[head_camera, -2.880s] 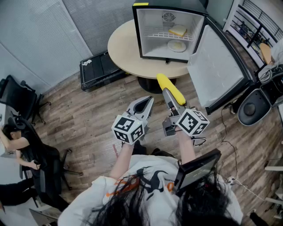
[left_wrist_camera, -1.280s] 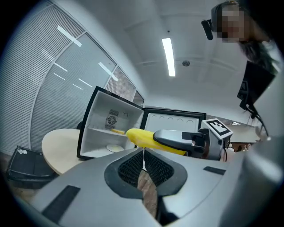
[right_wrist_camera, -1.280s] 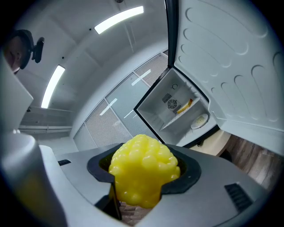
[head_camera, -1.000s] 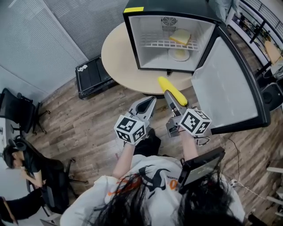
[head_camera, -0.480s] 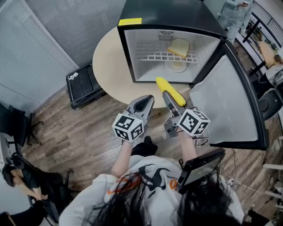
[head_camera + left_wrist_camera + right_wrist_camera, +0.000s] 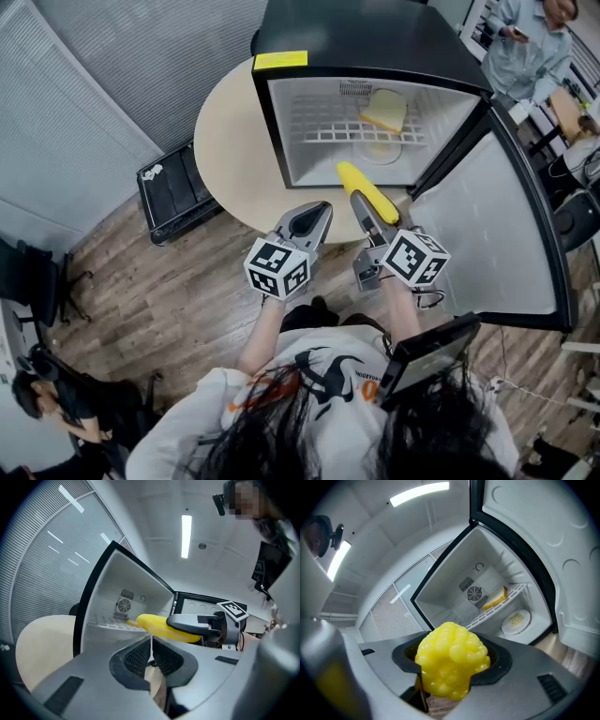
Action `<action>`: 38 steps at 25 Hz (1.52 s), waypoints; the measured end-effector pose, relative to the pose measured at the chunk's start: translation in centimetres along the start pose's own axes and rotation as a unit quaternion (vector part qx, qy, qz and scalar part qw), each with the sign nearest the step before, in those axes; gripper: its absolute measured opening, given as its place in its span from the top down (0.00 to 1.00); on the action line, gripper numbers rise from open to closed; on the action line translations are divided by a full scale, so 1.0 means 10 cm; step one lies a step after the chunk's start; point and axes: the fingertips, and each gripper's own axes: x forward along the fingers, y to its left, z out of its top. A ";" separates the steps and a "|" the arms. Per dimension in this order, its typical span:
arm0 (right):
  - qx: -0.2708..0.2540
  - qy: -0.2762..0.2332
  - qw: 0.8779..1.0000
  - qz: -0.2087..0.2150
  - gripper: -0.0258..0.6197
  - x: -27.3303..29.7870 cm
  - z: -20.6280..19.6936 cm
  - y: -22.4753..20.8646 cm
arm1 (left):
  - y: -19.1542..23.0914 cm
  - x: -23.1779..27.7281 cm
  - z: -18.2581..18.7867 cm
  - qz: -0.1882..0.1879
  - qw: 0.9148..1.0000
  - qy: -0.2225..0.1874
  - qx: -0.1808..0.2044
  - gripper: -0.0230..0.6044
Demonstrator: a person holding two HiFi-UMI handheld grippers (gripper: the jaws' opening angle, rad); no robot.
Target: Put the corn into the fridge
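A yellow ear of corn [image 6: 366, 191] sticks out of my right gripper [image 6: 368, 210], which is shut on it; its tip reaches the front lip of the open mini fridge [image 6: 366, 122]. In the right gripper view the corn [image 6: 451, 665] fills the jaws, end-on, with the fridge [image 6: 478, 597] beyond. My left gripper [image 6: 307, 225] is shut with nothing in it, just left of the right one, over the table's edge. The left gripper view shows the corn [image 6: 159, 626] and the fridge [image 6: 117, 606].
The fridge stands on a round beige table [image 6: 225, 141]. Its door [image 6: 487, 216] hangs open to the right. A sandwich wedge [image 6: 384, 110] lies on the wire shelf, a plate [image 6: 379, 148] on the fridge floor. A black case [image 6: 173, 192] sits on the wood floor at left.
The fridge has come nearer and larger in the head view. The corn's tip has gone from over the table edge to the fridge's opening. Both grippers keep their grip.
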 end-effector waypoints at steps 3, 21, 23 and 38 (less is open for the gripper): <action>0.001 0.000 1.000 -0.007 0.57 0.01 0.00 -0.03 | 0.00 0.03 -0.03 -0.006 1.000 0.004 -0.005 0.94; -0.026 0.016 0.999 -0.017 0.57 0.52 0.34 -0.35 | 0.32 0.27 -0.05 0.021 0.999 0.019 -0.022 0.94; -0.048 0.021 0.998 -0.016 0.57 0.67 0.42 -0.38 | 0.40 0.33 -0.01 0.027 0.999 0.016 -0.022 0.94; -0.189 0.097 0.977 -0.013 0.57 1.68 0.70 -0.60 | 0.76 0.67 0.19 0.062 0.998 0.004 -0.030 0.94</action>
